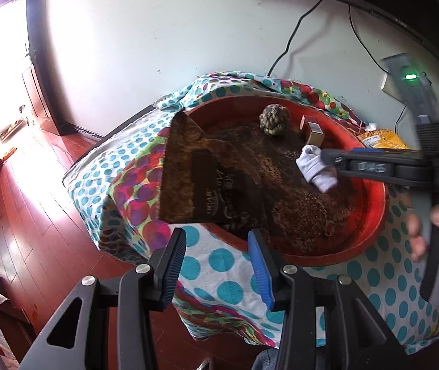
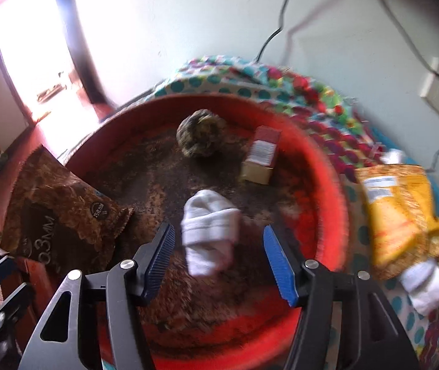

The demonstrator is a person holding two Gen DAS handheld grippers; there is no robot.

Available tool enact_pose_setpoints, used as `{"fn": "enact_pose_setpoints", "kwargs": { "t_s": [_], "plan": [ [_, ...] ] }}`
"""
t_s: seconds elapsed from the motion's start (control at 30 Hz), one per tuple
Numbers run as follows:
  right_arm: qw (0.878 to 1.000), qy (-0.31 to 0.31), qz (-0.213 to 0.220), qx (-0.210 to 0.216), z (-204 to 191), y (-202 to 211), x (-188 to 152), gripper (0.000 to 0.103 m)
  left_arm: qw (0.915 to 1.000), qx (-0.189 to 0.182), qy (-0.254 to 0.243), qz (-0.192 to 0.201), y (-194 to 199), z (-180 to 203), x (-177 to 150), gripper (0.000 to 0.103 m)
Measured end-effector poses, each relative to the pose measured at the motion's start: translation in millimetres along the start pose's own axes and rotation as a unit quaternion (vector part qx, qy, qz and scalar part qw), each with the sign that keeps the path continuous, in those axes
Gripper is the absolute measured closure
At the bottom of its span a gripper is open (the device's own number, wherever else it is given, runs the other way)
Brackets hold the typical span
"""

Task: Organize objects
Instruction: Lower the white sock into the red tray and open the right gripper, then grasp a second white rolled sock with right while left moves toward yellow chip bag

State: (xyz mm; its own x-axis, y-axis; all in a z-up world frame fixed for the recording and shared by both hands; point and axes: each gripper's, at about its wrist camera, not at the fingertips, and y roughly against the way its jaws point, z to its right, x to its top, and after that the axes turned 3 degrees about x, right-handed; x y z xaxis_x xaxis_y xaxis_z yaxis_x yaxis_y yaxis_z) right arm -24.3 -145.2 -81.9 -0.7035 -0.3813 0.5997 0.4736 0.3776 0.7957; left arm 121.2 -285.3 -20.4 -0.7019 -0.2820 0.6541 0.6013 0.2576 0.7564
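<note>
Seemingly mid-sort, the left wrist view shows the left tongs [image 1: 216,265] standing partly apart below a brown snack bag [image 1: 200,182] that rests on the near-left rim of the red basin [image 1: 373,212]; whether the pads press the bag's lower edge cannot be told, since the bag ends just above them. The basin sits on a worktop draped in a dotted cloth [image 1: 219,265], likely as the collecting place. Inside it lie a rope ball [image 1: 274,120] and a small box [image 1: 312,131] toward the far wall. The right tongs [image 1: 327,165] reach in from the right, with a rolled white sock [image 1: 315,166] at their tips.

From the right wrist view, the right tongs [image 2: 219,262] stand wide, pads clear of the sock [image 2: 210,234], which sits between them over the basin's [image 2: 327,185] floor, probably just let go to join the other items. The brown bag [image 2: 62,206] leans over the left rim. Outside the basin on the right, a yellow packet [image 2: 395,212] and another white sock [image 2: 429,280] lie on the cloth [image 2: 404,314], seemingly not yet gathered.
</note>
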Motion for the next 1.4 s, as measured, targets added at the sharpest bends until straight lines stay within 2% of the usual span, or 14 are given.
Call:
{"fn": "enact_pose_setpoints", "kwargs": {
  "t_s": [0.1, 0.2, 0.4, 0.57, 0.83, 1.0, 1.07, 1.13, 1.2, 1.27, 1.4],
  "plan": [
    [0.999, -0.028, 0.044, -0.003, 23.0, 31.1, -13.9, 0.043, 0.9999, -0.006, -0.007, 0.006, 3.2, 9.3, -1.2, 0.06],
    [0.994, -0.054, 0.073, -0.053, 59.6, 58.1, -40.8, 0.042, 0.9997, -0.009, -0.023, 0.006, 2.4, 22.6, -2.1, 0.06],
    [0.98, -0.123, 0.072, -0.137, 137.2, 84.3, -93.6, 0.042, 0.9986, -0.03, -0.043, 0.004, 1.3, 53.9, -4.3, 0.06],
    [0.972, -0.172, 0.058, -0.153, 193.8, 86.8, -117.4, 0.043, 0.9966, -0.042, -0.07, 0.002, 0.4, 84.8, -6.4, 0.06],
    [0.974, -0.18, 0.048, -0.131, 218.3, 64.9, -114.2, 0.044, 0.9923, -0.051, -0.111, -0.02, -7.7, 127.8, -12.4, 0.06],
    [0.976, -0.165, 0.053, -0.13, 218.1, 52.0, -103.9, 0.044, 0.9885, -0.054, -0.141, -0.007, -7.5, 155.2, -7.9, 0.06],
    [0.977, -0.165, 0.051, -0.126, 220.3, 49.0, -101.4, 0.052, 0.9866, -0.058, -0.152, -0.001, -8.4, 168.0, -4.7, 0.06],
    [0.977, -0.167, 0.055, -0.123, 223.1, 49.6, -101.3, 0.066, 0.9847, -0.063, -0.163, 0.006, -8.9, 179.3, -2.0, 0.06],
    [0.978, -0.167, 0.058, -0.114, 224.7, 52.7, -103.5, 0.073, 0.982, -0.073, -0.174, 0.014, -10.5, 193.4, 0.7, 0.06],
    [0.977, -0.167, 0.066, -0.114, 226.4, 60.7, -107.5, 0.074, 0.9797, -0.088, -0.18, 0.013, -13.9, 206.1, 3.0, 0.06],
    [0.975, -0.141, 0.078, -0.151, 228.6, 81.1, -119.5, 0.074, 0.974, -0.144, -0.175, 0.002, -23.5, 229.5, 10.4, 0.059]
  ]
}}
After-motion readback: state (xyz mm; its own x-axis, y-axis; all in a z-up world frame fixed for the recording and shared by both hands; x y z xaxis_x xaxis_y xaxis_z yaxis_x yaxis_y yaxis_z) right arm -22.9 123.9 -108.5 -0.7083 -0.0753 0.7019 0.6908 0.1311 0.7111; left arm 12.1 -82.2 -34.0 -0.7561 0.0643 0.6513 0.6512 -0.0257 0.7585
